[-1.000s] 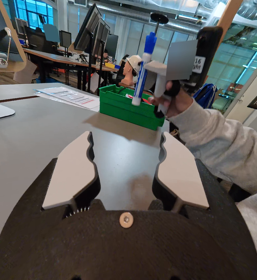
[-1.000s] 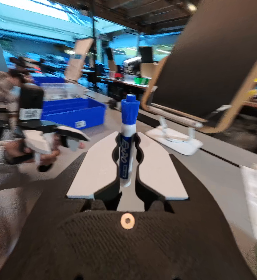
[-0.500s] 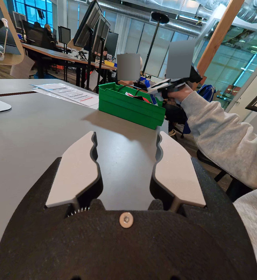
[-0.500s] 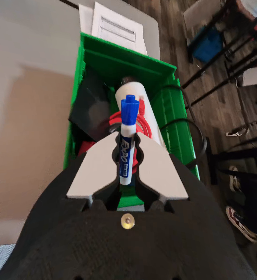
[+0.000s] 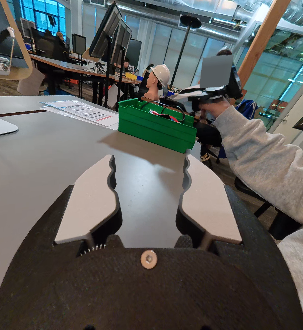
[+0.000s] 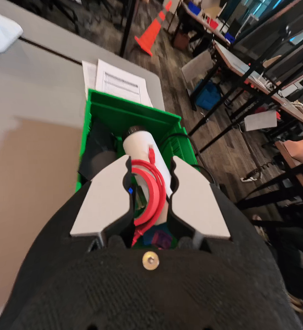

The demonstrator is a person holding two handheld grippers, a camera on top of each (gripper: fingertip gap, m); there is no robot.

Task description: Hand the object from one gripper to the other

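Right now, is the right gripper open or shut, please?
Open: the right gripper shows a clear gap between its fingers, nothing held, above the green bin.

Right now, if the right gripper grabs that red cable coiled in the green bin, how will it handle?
The red cable is thin and loosely coiled, so probably floppy: loops would sag and trail. It looks light. It lies draped over the white bottle beside a red tape roll, so it may snag or drag them. The right gripper hangs open above the green bin.
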